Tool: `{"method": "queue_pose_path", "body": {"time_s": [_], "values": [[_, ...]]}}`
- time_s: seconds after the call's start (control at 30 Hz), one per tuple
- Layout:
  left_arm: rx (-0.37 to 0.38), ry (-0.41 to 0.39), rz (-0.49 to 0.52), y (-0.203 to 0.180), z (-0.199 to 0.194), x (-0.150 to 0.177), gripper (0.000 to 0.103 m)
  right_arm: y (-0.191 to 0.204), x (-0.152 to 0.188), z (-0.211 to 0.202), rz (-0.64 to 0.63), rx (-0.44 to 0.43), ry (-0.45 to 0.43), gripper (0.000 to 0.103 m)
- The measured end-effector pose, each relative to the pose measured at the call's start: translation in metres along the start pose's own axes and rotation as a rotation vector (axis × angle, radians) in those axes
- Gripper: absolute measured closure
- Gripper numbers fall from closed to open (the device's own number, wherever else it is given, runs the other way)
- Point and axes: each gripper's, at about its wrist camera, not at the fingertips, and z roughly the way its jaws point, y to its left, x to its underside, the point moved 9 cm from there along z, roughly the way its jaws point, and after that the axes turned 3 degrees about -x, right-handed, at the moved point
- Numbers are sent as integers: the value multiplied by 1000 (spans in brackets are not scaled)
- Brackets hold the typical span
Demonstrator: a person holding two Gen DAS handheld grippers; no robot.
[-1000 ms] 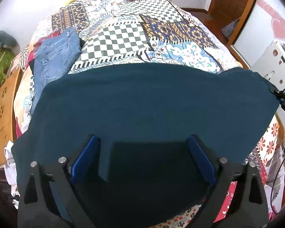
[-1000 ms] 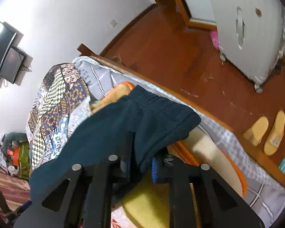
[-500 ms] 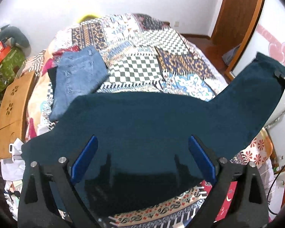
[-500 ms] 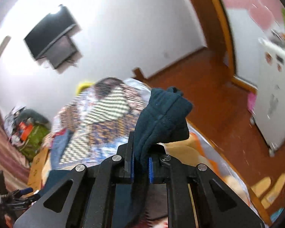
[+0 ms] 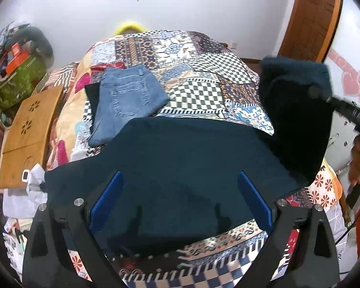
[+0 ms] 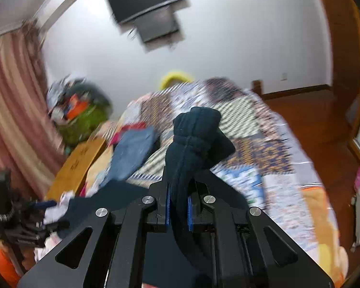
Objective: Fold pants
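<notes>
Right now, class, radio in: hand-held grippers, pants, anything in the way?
Left hand-held gripper open above dark teal pants. Right hand-held gripper shut on lifted pants end. Folded jeans on quilt beyond, clear of fold.

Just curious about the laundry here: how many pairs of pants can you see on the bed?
2. The dark teal pants lie spread across the near end, one end lifted in the right tool. The folded blue jeans lie further back, left. Others may be hidden.
</notes>
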Motion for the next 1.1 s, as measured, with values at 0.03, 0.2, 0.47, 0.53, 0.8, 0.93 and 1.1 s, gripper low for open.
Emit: {"method": "queue_pose_path", "body": {"time_s": [0.03, 0.2, 0.47, 0.53, 0.8, 0.93, 1.1], "values": [[-3, 0, -9, 4, 0, 1, 6, 8, 6, 10, -19, -13, 28, 94], [-13, 14, -48, 22, 1, 10, 6, 43, 47, 48, -131, -52, 179, 94], [-20, 33, -75, 29, 8, 15, 6, 63, 106, 68, -237, -82, 374, 89], [-18, 34, -74, 27, 9, 14, 6, 65, 110, 65, -240, -86, 384, 87], [-18, 18, -20, 4, 11, -5, 6, 69, 100, 36, -195, -173, 376, 64], [-6, 8, 13, -15, 16, -22, 6, 54, 75, 18, -176, -167, 307, 64], [12, 1, 74, -46, 30, -47, 6, 24, 41, 10, -146, -104, 220, 53]]}}
